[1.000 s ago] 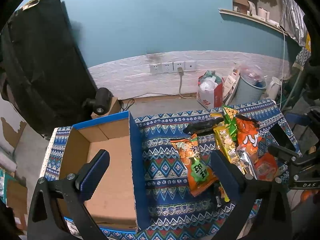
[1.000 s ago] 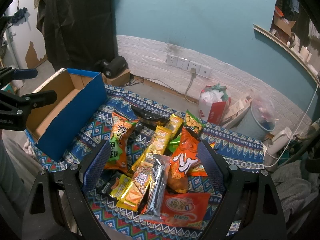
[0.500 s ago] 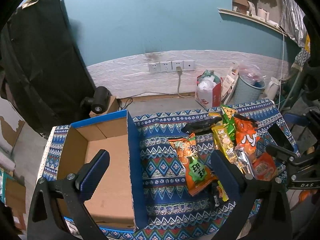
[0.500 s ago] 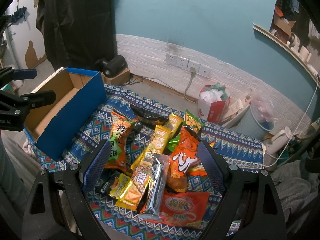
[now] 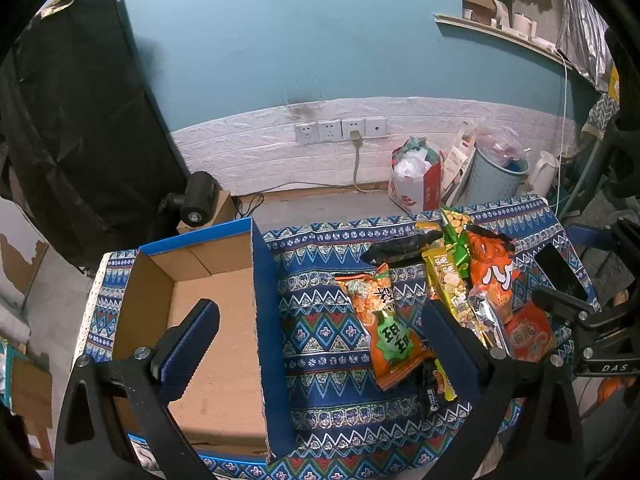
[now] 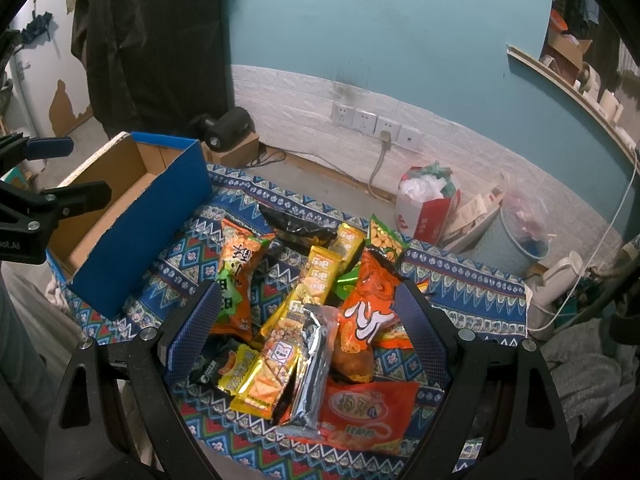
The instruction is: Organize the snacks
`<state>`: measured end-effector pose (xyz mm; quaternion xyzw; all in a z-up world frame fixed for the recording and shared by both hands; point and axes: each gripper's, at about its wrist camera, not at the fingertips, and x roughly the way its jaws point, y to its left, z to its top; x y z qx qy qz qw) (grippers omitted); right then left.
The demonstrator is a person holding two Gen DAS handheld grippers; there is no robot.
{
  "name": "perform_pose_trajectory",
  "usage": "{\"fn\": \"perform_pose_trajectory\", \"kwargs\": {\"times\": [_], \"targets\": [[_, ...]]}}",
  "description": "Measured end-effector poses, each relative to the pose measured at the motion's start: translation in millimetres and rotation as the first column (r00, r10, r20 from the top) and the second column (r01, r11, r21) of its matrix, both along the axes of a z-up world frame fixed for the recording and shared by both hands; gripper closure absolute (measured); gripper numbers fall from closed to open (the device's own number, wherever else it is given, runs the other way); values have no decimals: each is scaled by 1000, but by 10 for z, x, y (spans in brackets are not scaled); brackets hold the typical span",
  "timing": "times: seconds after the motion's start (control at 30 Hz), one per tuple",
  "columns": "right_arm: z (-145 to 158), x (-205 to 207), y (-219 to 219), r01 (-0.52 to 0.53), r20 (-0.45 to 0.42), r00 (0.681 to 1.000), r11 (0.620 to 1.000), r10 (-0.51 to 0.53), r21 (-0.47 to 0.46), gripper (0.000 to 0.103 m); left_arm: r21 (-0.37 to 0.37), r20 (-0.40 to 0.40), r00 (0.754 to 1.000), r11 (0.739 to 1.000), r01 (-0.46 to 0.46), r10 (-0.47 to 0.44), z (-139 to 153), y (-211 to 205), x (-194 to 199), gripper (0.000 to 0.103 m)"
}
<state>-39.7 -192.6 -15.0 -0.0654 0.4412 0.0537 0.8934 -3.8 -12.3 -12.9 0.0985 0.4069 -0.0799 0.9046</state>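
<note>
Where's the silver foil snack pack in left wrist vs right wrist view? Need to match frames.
Left wrist: silver foil pack sits right of centre, partly hidden behind that claw's right finger, between the yellow packs and the red bag.
Right wrist: silver foil pack lies low centre, on top of the pile, between the open right claw's fingers.
Shared landmark: the blue cardboard box, left of the snacks in both.

The left gripper (image 5: 320, 340) is hanging with its jaws spread wide, gripping nothing. The right gripper (image 6: 308, 330) is likewise gaping, its fingers (image 6: 198, 326) wide apart and empty. Both are pointing forward and downward.
</note>
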Motion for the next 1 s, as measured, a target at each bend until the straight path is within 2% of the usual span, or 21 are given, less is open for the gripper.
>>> {"fn": "perform_pose_trajectory", "kwargs": {"times": [0.77,1.0], "targets": [[-16,-8,-22,4,-11,1000,1000,-4,0,16,7,-12,1000,1000,12,-12,-33,-9,8,1],[-51,-11,-40,6,-23,1000,1000,-6,-1,16,24,-28,999,1000,17,-16,-120,-35,64,1]]}}
